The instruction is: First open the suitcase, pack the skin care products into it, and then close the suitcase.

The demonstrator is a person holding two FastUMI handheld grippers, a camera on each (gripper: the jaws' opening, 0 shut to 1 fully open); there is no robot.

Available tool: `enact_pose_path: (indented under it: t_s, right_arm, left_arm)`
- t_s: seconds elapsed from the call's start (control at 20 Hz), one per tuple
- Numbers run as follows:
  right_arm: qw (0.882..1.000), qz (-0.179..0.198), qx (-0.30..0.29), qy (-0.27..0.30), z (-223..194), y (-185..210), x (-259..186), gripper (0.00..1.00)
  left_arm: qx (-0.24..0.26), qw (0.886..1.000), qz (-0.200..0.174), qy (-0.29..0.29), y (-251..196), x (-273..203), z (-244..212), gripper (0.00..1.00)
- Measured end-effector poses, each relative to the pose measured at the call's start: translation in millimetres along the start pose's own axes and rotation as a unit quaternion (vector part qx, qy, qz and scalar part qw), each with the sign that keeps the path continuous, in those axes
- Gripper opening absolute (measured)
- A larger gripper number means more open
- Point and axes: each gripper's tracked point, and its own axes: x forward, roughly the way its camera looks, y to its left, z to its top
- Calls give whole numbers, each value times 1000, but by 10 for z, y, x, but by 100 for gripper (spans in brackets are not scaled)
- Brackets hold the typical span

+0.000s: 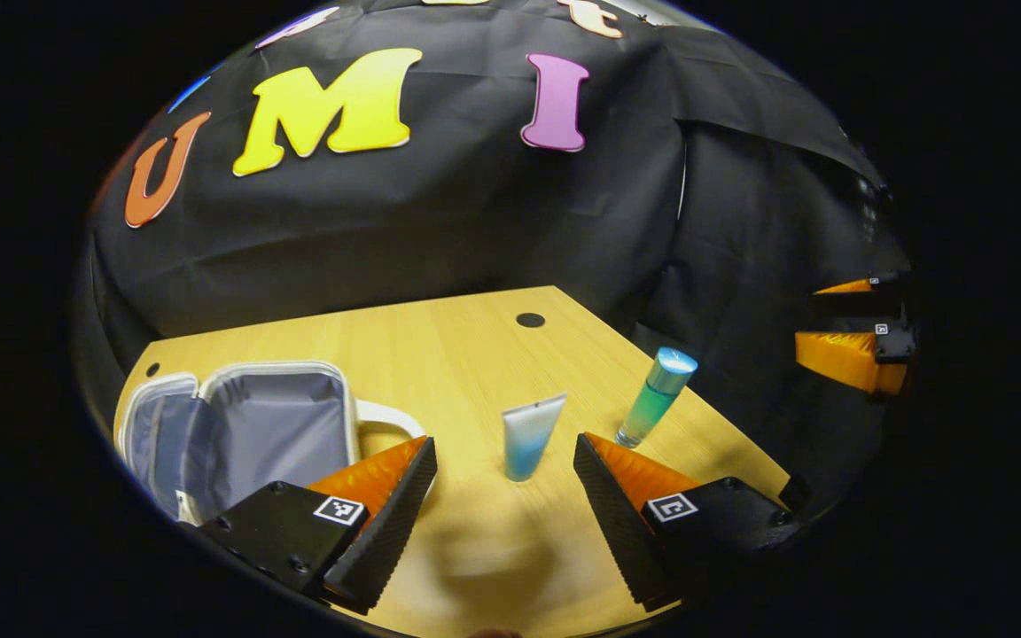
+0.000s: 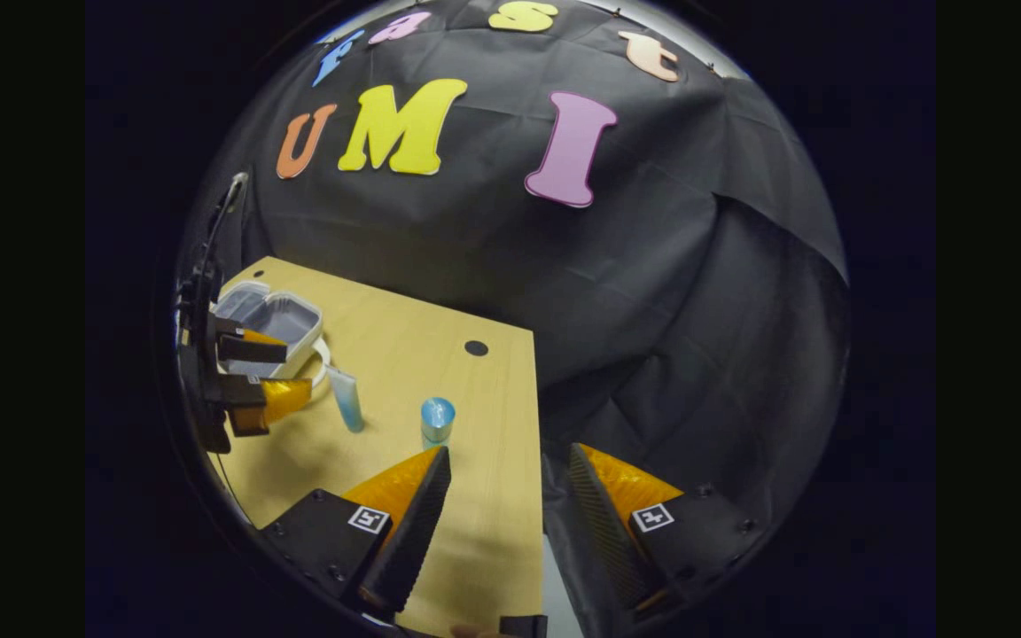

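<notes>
Jaws of both the left gripper [image 1: 505,483] and the right gripper [image 2: 502,496] stand spread and released, holding nothing. Far left on the tabletop [image 1: 475,346] the suitcase [image 1: 245,434] lies open, its near edge hidden behind a finger. Right of it stand a tube [image 1: 531,436] and a bottle [image 1: 655,397], well apart.

One suitcase [image 1: 245,434] lies open on the one counter [image 1: 466,354]. Two skin care products stand there: one tube [image 1: 530,436] and one bottle [image 1: 655,396]. Two claws are up, the left claw [image 1: 505,483] and the right claw [image 2: 503,496], each with two fingers.
</notes>
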Motion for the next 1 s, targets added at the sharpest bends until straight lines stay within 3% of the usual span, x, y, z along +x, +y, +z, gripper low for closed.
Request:
enact_pose_path:
  t_s: [0.35,0.4,0.5,0.65,0.7,0.75,0.8,0.85,0.9,0.95,1.0]
  right_arm:
    - [999,2,-15,40,-397,-203,121,80]
    - [999,4,-19,44,-435,-217,158,81]
    - [998,10,-25,48,-470,-203,251,80]
    - [998,37,-21,53,-447,-83,403,81]
    - [998,46,-14,49,-414,-36,442,81]
    - [997,58,-4,44,-356,28,483,80]
    - [997,70,2,37,-300,108,530,82]
    - [996,78,3,32,-245,166,576,80]
    - [996,87,5,25,-190,238,625,81]
    - [995,94,7,19,-137,294,667,80]
    - [995,101,13,13,-76,354,712,80]
  left_arm:
    - [-21,999,30,30,-7,786,-279,97]
    - [-25,999,30,30,-11,883,-290,89]
    - [-27,999,36,27,21,1034,-297,85]
    - [-27,998,56,25,85,1188,-308,66]
    - [-25,997,60,31,101,1243,-343,51]
    - [-25,998,56,30,81,1252,-343,47]
    - [-28,998,51,30,58,1265,-335,53]
    - [-33,998,47,33,42,1247,-339,45]
    - [-40,997,45,39,30,1214,-349,51]
    - [-42,997,45,39,15,1149,-305,44]
    - [-38,997,47,37,13,1064,-251,43]
